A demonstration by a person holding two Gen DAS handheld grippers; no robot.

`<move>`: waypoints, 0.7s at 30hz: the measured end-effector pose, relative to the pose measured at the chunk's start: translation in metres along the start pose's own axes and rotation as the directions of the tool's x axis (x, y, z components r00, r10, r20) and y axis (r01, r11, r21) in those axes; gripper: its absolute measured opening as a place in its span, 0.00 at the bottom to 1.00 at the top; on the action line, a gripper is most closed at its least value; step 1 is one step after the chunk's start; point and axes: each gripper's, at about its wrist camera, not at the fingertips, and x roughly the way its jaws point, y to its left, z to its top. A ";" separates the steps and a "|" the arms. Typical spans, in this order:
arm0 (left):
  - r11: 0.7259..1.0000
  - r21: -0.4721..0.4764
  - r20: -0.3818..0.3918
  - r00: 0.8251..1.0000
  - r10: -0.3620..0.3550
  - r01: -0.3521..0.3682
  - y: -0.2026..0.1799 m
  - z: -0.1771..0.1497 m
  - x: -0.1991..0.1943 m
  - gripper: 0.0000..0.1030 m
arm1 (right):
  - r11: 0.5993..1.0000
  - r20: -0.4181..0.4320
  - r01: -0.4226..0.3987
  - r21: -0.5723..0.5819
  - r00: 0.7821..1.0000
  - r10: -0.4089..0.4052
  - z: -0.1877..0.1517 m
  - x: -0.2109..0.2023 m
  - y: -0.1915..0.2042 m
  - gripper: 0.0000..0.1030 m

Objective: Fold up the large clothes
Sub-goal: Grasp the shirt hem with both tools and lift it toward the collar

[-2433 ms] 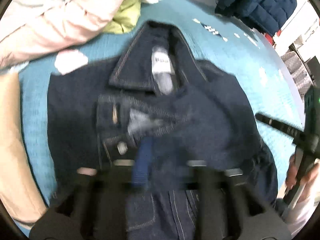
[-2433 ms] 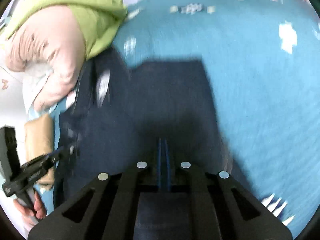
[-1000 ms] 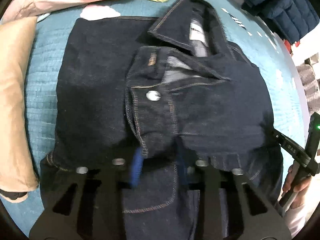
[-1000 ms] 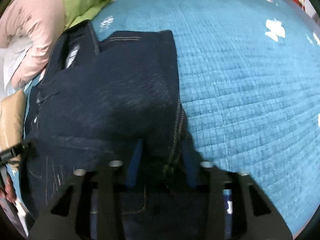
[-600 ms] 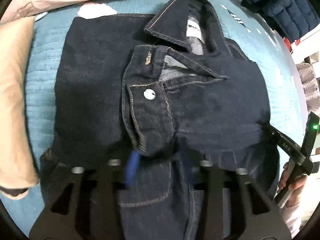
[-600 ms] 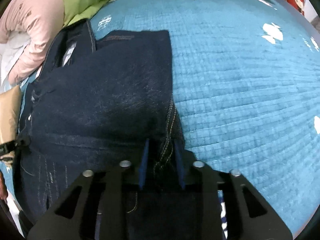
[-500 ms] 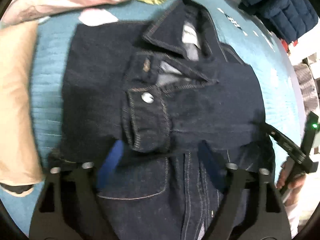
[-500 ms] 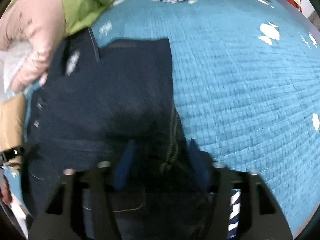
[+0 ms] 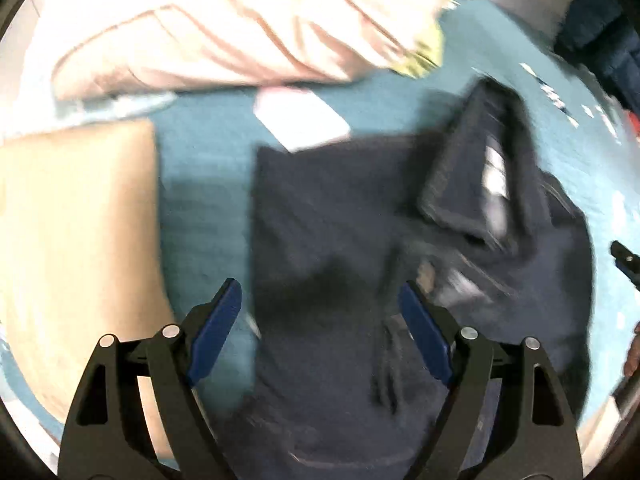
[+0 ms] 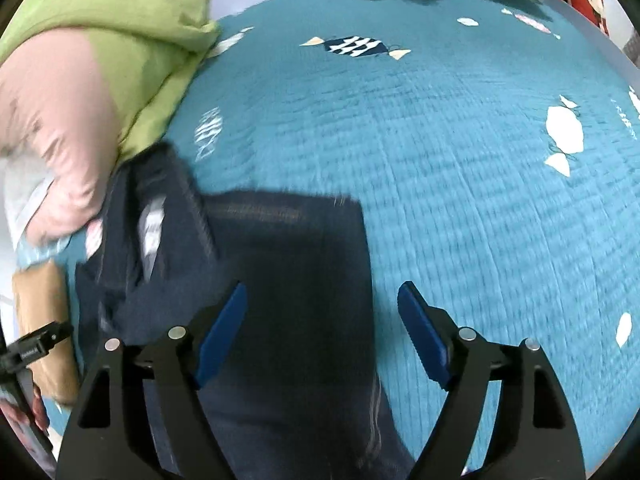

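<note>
Denim, dark indigo: one jacket (image 9: 360, 240), lying flat on a teal quilted bedspread (image 10: 460, 160), collar (image 9: 480, 184) toward 1 o'clock in the left wrist view, hem running out of frame at 6.

Left gripper (image 9: 320, 312): jaws spread wide, nothing between the pads; the jacket's left folded edge passes beneath and between them. Long axis of the garment runs roughly 6 to 12 from these tongs.

Right gripper (image 10: 322, 312): jaws opening, empty; the jacket's right edge runs straight up from 6 toward 12 between them, bedspread bare from 1 to 5 o'clock.

Judgement: both hands sit at the hem end, about equally near; the next fold likely turns on carrying the hem toward the collar along that axis.

Left view only: beige cushion (image 9: 76, 240) at 9, pink garment (image 9: 200, 28) at 11, the front placket, blurred. Right view only: green garment (image 10: 120, 28) at 10, fish print (image 10: 354, 46) at 12, a clean right-hand fold line.
</note>
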 end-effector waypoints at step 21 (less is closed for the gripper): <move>0.993 -0.080 0.053 0.995 -0.085 0.090 0.044 0.050 0.069 0.32 | 0.993 -0.046 0.112 0.026 0.993 -0.111 0.030 0.070 -0.013 0.25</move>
